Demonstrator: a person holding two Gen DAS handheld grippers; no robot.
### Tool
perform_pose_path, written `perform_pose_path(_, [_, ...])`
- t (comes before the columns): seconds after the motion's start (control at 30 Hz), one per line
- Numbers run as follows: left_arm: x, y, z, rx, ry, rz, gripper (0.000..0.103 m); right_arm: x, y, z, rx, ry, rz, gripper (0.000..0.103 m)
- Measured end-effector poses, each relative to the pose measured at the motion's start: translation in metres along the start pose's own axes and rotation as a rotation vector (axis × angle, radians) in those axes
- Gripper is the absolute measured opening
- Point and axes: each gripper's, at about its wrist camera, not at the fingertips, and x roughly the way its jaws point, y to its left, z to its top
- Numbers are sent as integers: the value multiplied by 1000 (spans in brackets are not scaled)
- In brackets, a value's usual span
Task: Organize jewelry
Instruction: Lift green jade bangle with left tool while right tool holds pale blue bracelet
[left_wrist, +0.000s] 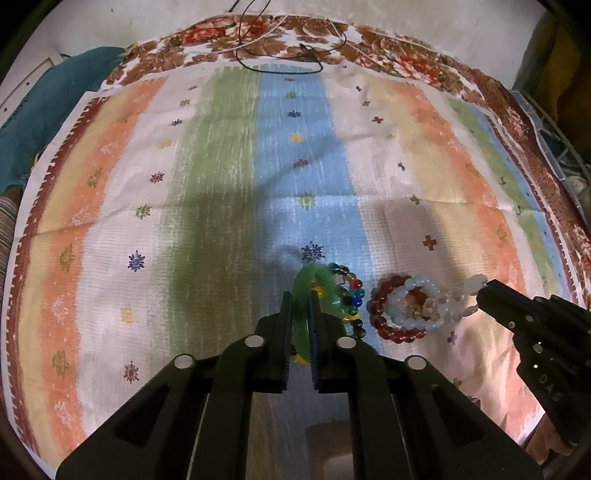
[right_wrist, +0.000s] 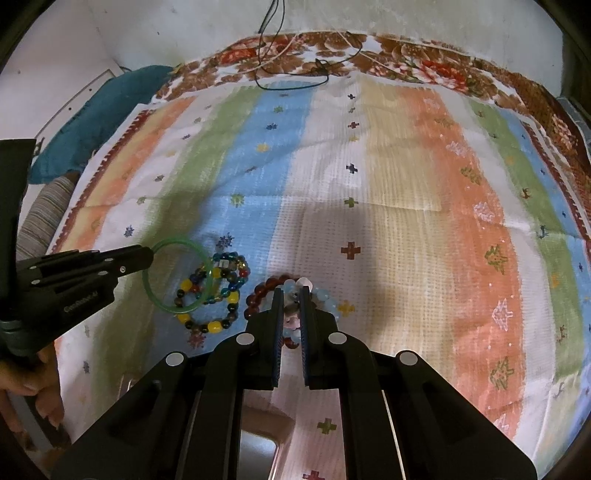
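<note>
My left gripper (left_wrist: 300, 295) is shut on a translucent green bangle (left_wrist: 303, 286), which stands on edge between the pads. The right wrist view shows that bangle (right_wrist: 177, 242) tilted over two multicoloured bead bracelets (right_wrist: 221, 284), with the left gripper (right_wrist: 149, 258) at its rim. My right gripper (right_wrist: 291, 295) is shut on a pale white-pink bead bracelet (right_wrist: 291, 308). Its tip (left_wrist: 480, 291) pinches those beads (left_wrist: 467, 293) in the left wrist view. A dark red bead bracelet (left_wrist: 380, 317) and a pale blue one (left_wrist: 417, 284) lie stacked just beside it.
Everything lies on a striped cloth (left_wrist: 229, 166) with small flower and cross prints. Thin cables (left_wrist: 280, 55) cross its far flowered border. A teal cloth (right_wrist: 110, 110) lies at the far left. A person's hand (right_wrist: 33, 387) holds the left gripper's handle.
</note>
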Motion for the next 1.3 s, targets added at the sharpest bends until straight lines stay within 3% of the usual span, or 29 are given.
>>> perform_pose_path(0.27, [-17,-6,-6,8,-29,-13,0,-16,8,-6,-19,-30,6,9])
perform_pose_path(0.57, [10,19,-11,-53,51,15,2,-20,13,-9,-24,-30,26,9])
perform_pose_path(0.73, [28,35,-11,-79,92,41,26,-18,13,-6,-27,-26,32,9])
perform_pose_path(1.3, [77,49,-10,-92,165,54,26,-6,17,-3,-61,4,39,9])
